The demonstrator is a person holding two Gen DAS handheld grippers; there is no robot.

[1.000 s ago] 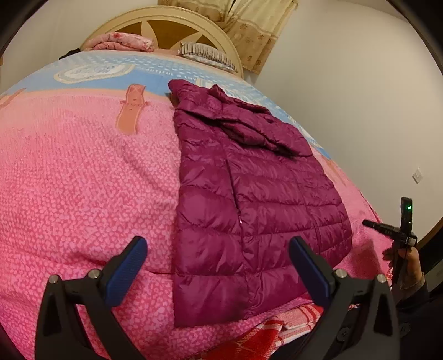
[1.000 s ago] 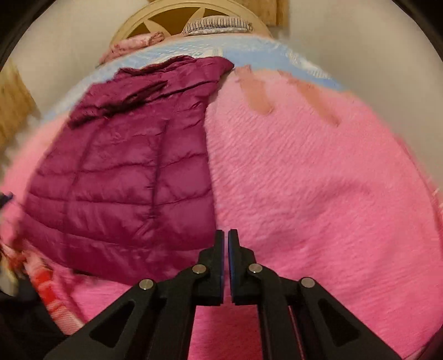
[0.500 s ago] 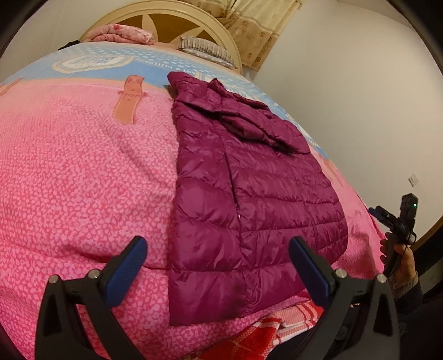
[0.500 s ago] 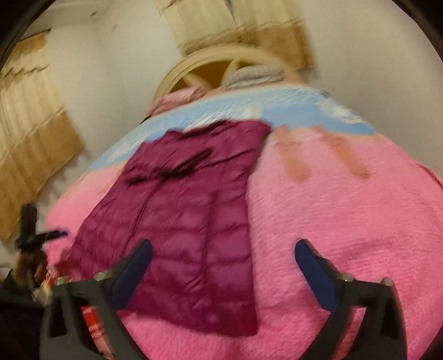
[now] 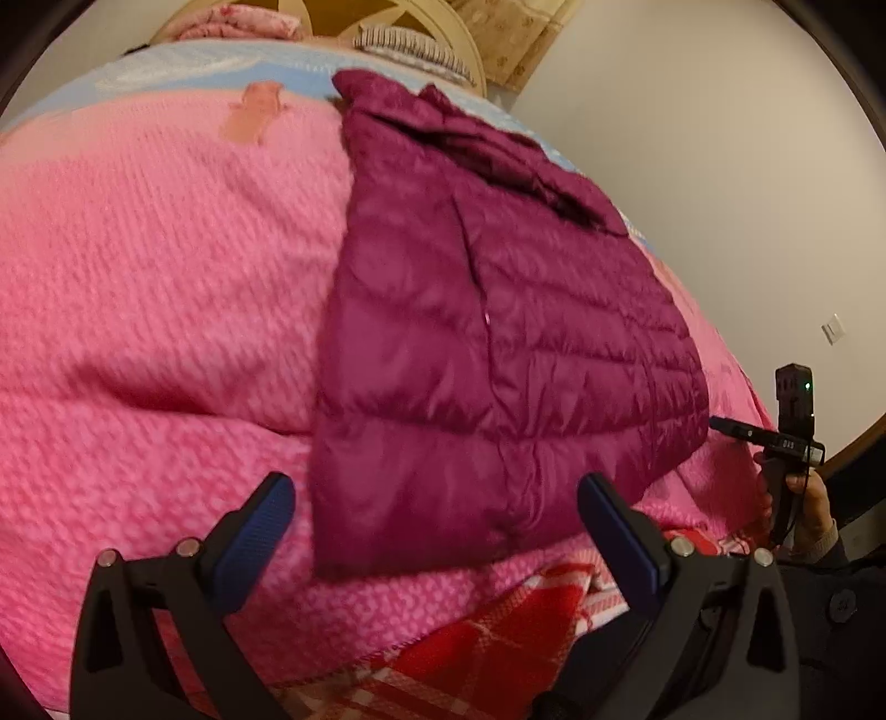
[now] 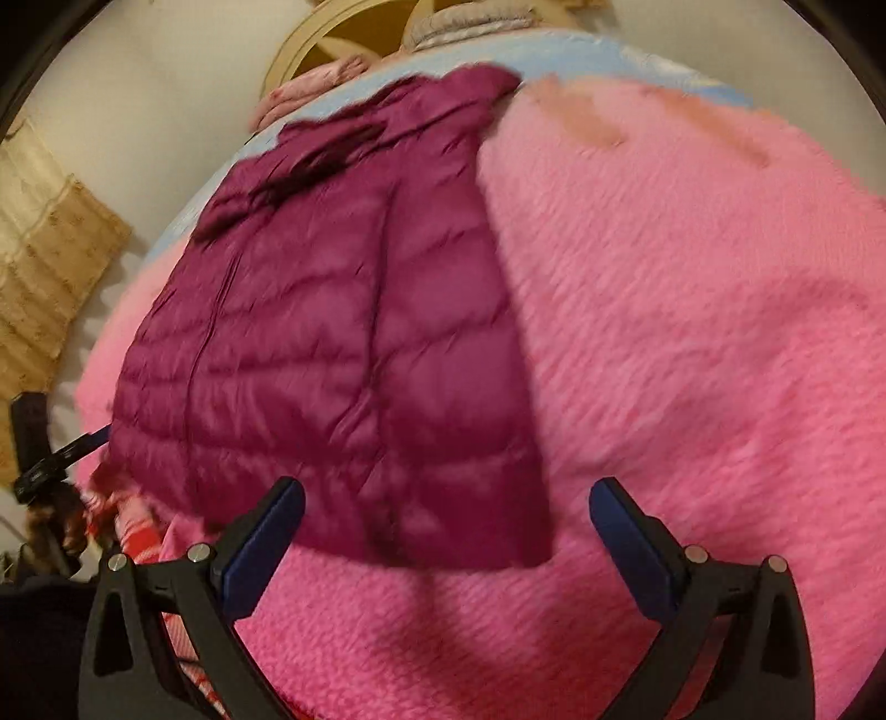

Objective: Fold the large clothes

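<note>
In my left wrist view, going left to right: pink blanket fills the whole left half of the frame, covering the bed. My left claw sits at the bottom centre, blue-padded fingers spread wide, nothing between them, hovering over the near edge of the bed. The task item, a maroon quilted jacket, lies flat on the blanket in the centre to right of centre, hem toward me, collar end toward the headboard at the top of the frame, a sleeve folded across its upper part. A red checked cloth shows at the bottom, under the blanket edge. At the far right edge I see my right claw side on, held in a hand, just beside the jacket's hem corner, touching or not I cannot tell. In the right wrist view, blurry: curtain at the left edge, the other claw small at lower left beside the jacket, which lies left of centre. Right claw at the bottom centre, jaws spread wide, empty, with the jacket's near hem corner just above the gap. Pink blanket takes the right half. Pillows at the top centre by the headboard.
</note>
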